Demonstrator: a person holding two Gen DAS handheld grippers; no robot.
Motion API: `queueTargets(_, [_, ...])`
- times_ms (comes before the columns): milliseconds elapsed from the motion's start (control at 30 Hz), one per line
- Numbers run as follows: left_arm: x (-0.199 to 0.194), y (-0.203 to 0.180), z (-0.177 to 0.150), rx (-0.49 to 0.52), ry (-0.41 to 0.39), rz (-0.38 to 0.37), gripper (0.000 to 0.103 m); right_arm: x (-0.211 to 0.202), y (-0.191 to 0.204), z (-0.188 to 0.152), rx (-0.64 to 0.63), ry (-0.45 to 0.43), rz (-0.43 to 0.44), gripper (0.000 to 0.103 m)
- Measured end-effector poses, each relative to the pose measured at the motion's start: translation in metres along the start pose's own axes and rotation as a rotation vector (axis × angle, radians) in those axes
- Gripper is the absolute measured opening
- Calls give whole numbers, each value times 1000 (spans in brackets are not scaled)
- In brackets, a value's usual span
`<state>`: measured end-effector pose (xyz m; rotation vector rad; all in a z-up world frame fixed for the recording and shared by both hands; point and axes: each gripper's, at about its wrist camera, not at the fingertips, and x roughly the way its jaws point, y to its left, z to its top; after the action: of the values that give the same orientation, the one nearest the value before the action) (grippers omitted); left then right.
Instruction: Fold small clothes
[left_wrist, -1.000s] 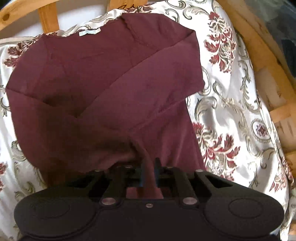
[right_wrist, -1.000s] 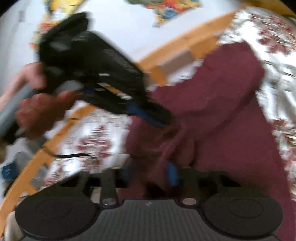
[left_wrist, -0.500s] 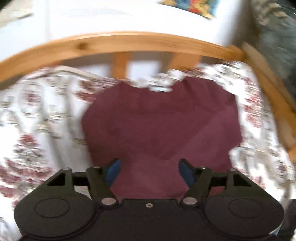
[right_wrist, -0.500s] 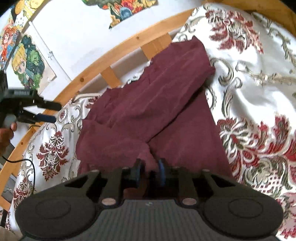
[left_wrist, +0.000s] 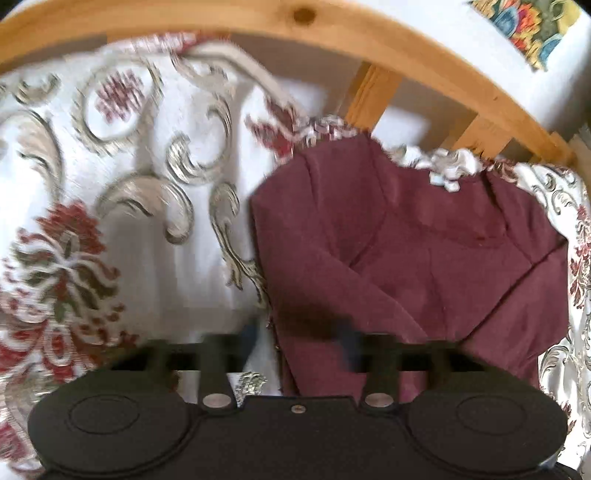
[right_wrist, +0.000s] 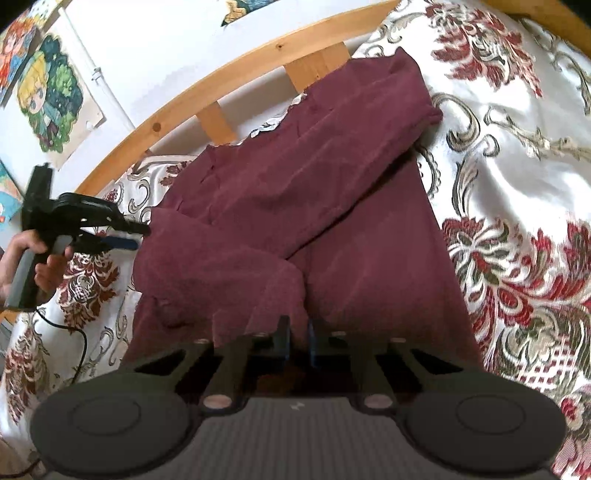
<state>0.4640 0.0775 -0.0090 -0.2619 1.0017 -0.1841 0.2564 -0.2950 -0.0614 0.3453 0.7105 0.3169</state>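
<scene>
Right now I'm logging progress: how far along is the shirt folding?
Done: both sleeves of the maroon shirt lie crossed over its body. In hand: the right gripper pinches its hem, while the left gripper is open at its side edge. Left: folding the body.

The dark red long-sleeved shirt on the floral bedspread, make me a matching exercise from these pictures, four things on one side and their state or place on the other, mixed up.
Things:
1. dark red long-sleeved shirt
2. left gripper
3. right gripper
4. curved wooden bed rail

States or places:
A. open, at the shirt's left edge
B. shut on a bunched part of the fabric
C. behind the bedspread, against the white wall
D. lying on the white floral bedspread, sleeves folded across its body

Pairs: 1-D, 2-A, 3-B, 4-C
</scene>
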Motion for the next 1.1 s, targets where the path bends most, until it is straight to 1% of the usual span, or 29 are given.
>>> queueTargets(33, [3,0,0,-10,3,2,2,-1,2,1,-16,-6,-5,10])
queueTargets(100, [1,-5,0,-1,-48,4,1,-5,5,3,-58,-24,-16,9])
queueTargets(167, [-11,-14,0,47,-131,-1,1,-12,10,7,-102,-62,-34,9])
queueTargets(200, [-15,-17,0,65,-153,6,1,-18,12,10,-132,-90,-47,9])
queueTargets(267, [-22,-23,2,109,-195,35,1,-29,17,14,-202,-154,-92,9])
queueTargets(333, [-26,-29,3,163,-235,76,1,-37,17,17,-244,-204,-131,9])
queueTargets(433, [-23,-27,3,179,-251,91,1,-36,8,20,-216,-205,-152,9])
queueTargets(500, [-17,-26,2,158,-230,95,4,-27,2,19,-200,-155,-154,10])
queueTargets(533, [-13,-25,1,139,-213,101,13,-24,0,18,-188,-137,-157,12])
queueTargets(567, [-14,-22,-2,123,-204,114,25,-21,-3,18,-174,-117,-159,20])
queueTargets(600, [-11,-22,-2,113,-198,124,33,-19,-4,17,-161,-104,-162,25])
queueTargets(633, [-11,-20,-4,107,-194,121,47,-19,-6,17,-150,-100,-167,35])
queueTargets(667, [-12,-18,-5,101,-196,112,59,-20,-8,17,-139,-101,-170,43])
queueTargets(733, [-17,-13,-8,79,-200,98,70,-22,-13,17,-119,-101,-167,48])
queueTargets(767, [-20,-9,-10,63,-195,72,72,-23,-15,18,-104,-99,-166,48])
queueTargets(833, [-23,-6,-18,65,-186,22,72,-22,-21,19,-70,-83,-161,49])
queueTargets(900, [-24,-3,-28,84,-168,-15,71,-18,-26,19,-28,-63,-156,49])
queueTargets(933, [-23,-3,-32,91,-153,-33,67,-17,-28,18,-11,-56,-150,48])
queueTargets(1000, [-15,-2,-38,84,-111,-47,35,-15,-29,17,0,-43,-139,38])
queueTargets(1033, [-10,0,-40,51,-76,-50,6,-14,-28,16,-5,-37,-133,19])
queueTargets(1067, [-7,3,-41,13,-53,-46,6,-13,-27,17,-12,-32,-128,11])
queueTargets(1100, [-7,5,-43,-22,-54,-37,6,-14,-26,16,-16,-36,-127,9])
